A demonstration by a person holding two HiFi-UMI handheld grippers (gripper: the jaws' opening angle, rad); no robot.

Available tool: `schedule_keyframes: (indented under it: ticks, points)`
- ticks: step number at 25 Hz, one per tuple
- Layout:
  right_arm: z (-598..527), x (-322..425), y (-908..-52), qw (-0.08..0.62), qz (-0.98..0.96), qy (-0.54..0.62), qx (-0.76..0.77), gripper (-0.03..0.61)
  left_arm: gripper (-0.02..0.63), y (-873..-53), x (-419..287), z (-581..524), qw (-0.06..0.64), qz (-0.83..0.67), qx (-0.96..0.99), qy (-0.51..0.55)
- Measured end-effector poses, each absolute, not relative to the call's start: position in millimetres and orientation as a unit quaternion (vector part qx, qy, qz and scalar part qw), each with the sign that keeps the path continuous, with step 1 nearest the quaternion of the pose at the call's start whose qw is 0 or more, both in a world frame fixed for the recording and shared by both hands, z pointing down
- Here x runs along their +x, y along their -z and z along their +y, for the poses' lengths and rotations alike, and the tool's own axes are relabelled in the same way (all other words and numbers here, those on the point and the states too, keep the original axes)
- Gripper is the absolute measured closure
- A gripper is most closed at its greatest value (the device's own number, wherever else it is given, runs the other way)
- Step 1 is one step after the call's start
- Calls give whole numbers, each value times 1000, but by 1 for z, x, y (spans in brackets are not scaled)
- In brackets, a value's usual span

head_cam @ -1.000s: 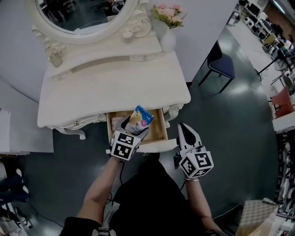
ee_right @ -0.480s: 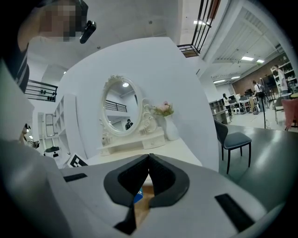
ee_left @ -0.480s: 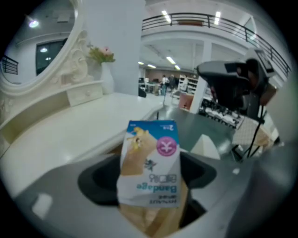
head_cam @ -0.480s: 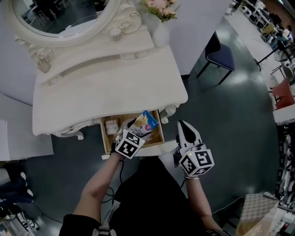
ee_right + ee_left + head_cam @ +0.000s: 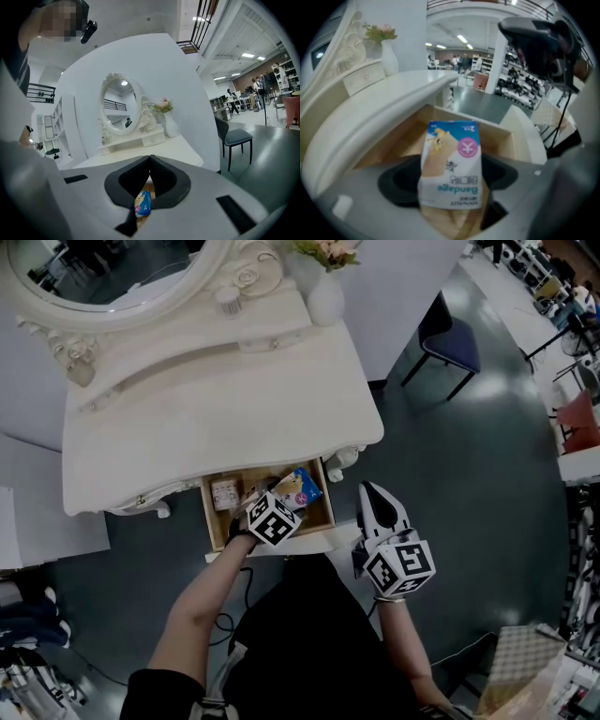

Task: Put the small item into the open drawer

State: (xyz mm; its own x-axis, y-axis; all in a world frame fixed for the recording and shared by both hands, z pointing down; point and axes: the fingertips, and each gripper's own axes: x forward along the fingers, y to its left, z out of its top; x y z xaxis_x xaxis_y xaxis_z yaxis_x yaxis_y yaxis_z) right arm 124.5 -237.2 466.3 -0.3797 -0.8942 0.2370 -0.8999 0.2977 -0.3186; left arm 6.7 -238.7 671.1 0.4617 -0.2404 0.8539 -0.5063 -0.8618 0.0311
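Note:
A small blue and tan bandage packet (image 5: 301, 488) (image 5: 451, 164) is pinched upright in my left gripper (image 5: 284, 500) (image 5: 450, 183), which is shut on its lower end. Packet and gripper hang over the right half of the open wooden drawer (image 5: 321, 514) (image 5: 502, 137) of the white dressing table (image 5: 216, 413). My right gripper (image 5: 373, 493) (image 5: 150, 158) is shut and empty, held to the right of the drawer's front corner. In the right gripper view the packet (image 5: 143, 204) shows through the gap under the jaws.
A small box (image 5: 225, 494) lies in the drawer's left half. An oval mirror (image 5: 103, 273) and a white vase of flowers (image 5: 325, 292) stand at the table's back. A blue chair (image 5: 448, 338) is on the dark floor to the right.
My left gripper has carried the packet lower and further in over the drawer. The right gripper has stayed where it was.

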Motion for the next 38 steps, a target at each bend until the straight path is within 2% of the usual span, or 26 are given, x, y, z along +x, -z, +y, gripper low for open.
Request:
schedule_keyframes:
  ticks: [8,23,32,38]
  points:
    - [-237,129,-474,13,-802,-212,558,574,209,-708,0,-239,136,-196,822,-516]
    - [-238,133,-477,12,-805,-216,552,574,204,-722,6,-244,144,-189,806,-542]
    - [-234,130,-478,10,-809,-220,546,574,193,-717,3,-249,180,-219,803,-524]
    - [-234,125,-474,9,-815,-214,539,574,211,-682,-1,-254,172,-245,820,-487]
